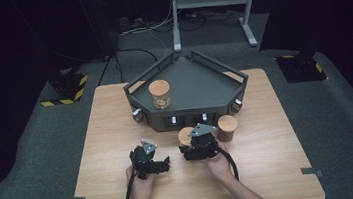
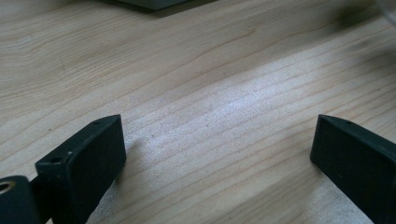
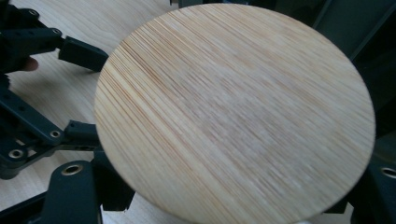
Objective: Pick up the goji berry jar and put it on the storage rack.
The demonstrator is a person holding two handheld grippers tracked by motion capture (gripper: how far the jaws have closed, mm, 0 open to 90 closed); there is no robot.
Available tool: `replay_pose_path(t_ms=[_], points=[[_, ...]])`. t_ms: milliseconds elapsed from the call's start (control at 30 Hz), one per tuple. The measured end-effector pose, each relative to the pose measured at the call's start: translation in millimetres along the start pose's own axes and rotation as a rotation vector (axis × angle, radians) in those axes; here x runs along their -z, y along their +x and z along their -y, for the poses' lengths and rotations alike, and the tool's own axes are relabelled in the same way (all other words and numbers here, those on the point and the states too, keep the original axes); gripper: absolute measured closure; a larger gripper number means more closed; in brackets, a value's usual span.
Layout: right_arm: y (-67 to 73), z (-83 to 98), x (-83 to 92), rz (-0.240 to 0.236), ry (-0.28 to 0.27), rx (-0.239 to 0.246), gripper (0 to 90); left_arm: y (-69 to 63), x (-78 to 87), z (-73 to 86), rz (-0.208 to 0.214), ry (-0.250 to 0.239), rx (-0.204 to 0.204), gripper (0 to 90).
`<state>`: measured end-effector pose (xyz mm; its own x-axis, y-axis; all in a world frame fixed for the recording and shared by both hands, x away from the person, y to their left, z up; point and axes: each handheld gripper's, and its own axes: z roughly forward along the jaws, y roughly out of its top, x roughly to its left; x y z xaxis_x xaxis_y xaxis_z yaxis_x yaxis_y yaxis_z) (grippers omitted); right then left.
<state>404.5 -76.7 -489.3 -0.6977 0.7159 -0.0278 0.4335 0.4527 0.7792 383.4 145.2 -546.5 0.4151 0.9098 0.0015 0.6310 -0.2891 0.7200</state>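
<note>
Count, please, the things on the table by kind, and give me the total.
Jars with wooden lids: 3, one in the tray, one in the right gripper, one beside it
Dark tray: 1
Hand-held grippers: 2, left gripper, right gripper
Total: 6

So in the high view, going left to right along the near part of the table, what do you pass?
Left gripper → right gripper, shut on a wooden-lidded jar → second wooden-lidded jar.
</note>
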Motion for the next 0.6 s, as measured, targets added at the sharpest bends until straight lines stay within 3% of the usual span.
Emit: replay_pose_path(t_ms=[100,333,600], points=[[-0.4,-3.3,4.9,-0.002,-0.006,-0.001,25.6,0.0,0.0,0.0,0.0,0.0,0.0,3.5],[-8.0,-6.8,16.5,-0.024,-0.008,-0.052,25.6,0.0,0.0,0.0,0.0,0.0,0.0,3.5],[-14.9,-10.3,31.7,-0.003,-0.021,-0.036,25.5,0.0,0.0,0.0,0.0,0.0,0.0,3.5]])
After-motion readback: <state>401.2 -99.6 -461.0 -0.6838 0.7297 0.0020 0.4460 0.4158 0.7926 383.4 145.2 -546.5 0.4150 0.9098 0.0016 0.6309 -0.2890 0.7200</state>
